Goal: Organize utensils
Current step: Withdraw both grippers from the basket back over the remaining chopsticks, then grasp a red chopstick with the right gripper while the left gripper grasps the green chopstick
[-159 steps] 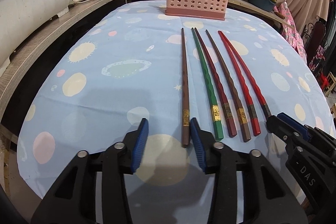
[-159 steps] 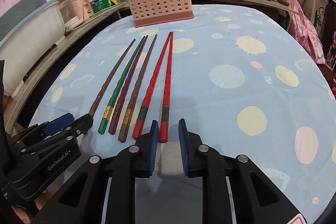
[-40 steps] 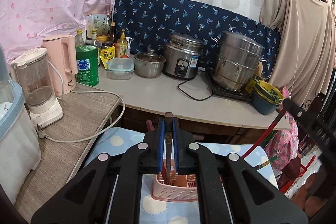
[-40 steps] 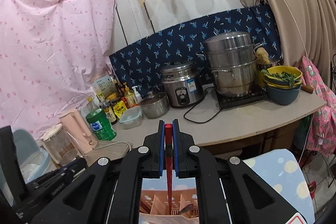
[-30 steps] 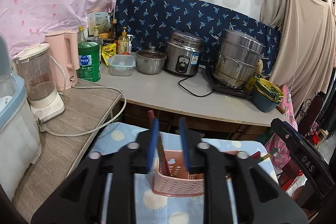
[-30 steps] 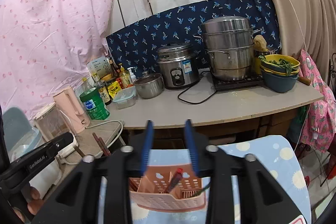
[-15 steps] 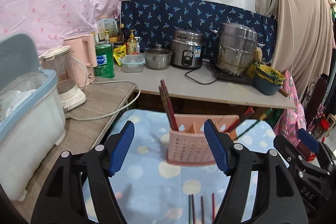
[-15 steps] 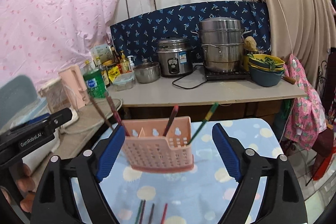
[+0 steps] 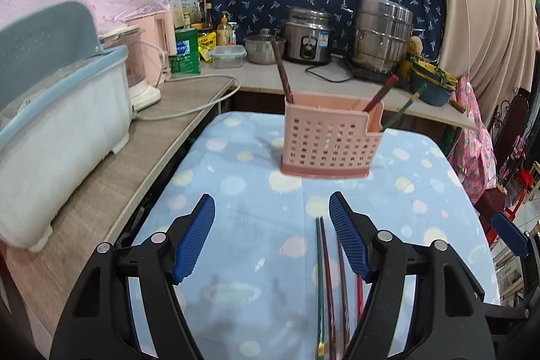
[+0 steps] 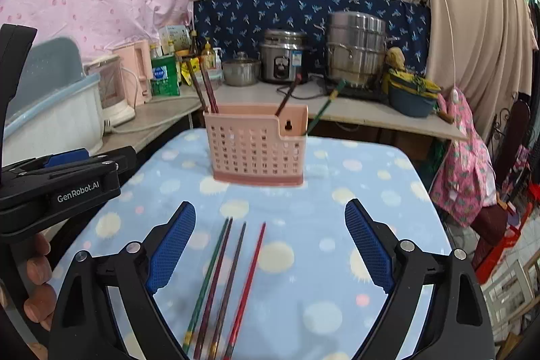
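Right wrist: four chopsticks (image 10: 222, 285) lie between the gaping right tool (image 10: 270, 245).

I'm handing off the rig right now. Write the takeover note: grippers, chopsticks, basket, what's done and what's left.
Left gripper: open, empty; jaws just opened.
Right gripper: open, empty; jaws just opened.
Pink basket stands at the far end of the table with four chopsticks in it: two at its left end, a dark one and a green one at its right.
Four chopsticks lie on the cloth in front of the grippers, side by side: green, dark red, brown, red.
Left: move those four into the basket.
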{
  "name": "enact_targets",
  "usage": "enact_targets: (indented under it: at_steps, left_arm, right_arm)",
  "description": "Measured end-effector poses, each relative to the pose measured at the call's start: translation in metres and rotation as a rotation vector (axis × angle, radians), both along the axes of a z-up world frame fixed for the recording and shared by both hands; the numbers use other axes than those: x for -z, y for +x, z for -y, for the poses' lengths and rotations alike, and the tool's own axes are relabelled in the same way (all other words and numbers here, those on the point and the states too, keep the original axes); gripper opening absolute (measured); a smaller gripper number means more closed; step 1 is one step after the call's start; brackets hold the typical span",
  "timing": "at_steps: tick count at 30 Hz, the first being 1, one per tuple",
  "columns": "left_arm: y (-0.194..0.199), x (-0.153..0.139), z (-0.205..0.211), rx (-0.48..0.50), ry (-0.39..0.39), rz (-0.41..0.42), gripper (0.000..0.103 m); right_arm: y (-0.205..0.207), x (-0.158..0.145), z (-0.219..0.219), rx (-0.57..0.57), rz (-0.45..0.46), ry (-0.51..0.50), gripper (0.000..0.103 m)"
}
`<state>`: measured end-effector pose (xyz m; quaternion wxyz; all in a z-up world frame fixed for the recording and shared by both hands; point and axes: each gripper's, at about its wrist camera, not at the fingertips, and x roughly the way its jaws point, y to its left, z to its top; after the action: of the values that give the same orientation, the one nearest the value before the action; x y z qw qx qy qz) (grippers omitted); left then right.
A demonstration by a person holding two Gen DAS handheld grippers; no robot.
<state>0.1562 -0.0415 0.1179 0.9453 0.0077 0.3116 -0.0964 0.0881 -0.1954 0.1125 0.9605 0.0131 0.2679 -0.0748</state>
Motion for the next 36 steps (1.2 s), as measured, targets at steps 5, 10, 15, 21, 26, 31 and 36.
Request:
enact_targets:
  at_steps: [5,10,15,21,26,31,36]
  left_arm:
    - [-0.027,0.03,-0.006,-0.001,0.02,-0.046,0.067]
    - [-0.044,0.061,-0.011,-0.004,0.033,-0.098,0.067]
    - [-0.055,0.082,-0.015,-0.011,0.033,-0.137,0.067]
    - [-0.067,0.098,-0.013,-0.005,0.065,-0.144,0.067]
    - [-0.074,0.11,-0.012,0.006,0.071,-0.164,0.067]
    - [-0.074,0.12,-0.016,-0.004,0.069,-0.186,0.067]
    - [-0.073,0.126,-0.021,-0.012,0.07,-0.2,0.067]
  right_arm:
    - [-0.024,0.034,-0.001,0.035,-0.089,0.035,0.088]
    - [-0.043,0.07,-0.002,0.04,-0.172,0.067,0.088]
    - [-0.055,0.093,-0.003,0.045,-0.216,0.088,0.088]
    - [-0.061,0.111,-0.007,0.042,-0.24,0.088,0.088]
    - [-0.06,0.121,-0.01,0.038,-0.253,0.102,0.088]
    - [-0.055,0.128,-0.012,0.038,-0.265,0.1,0.087]
    - [-0.046,0.134,-0.012,0.038,-0.283,0.109,0.073]
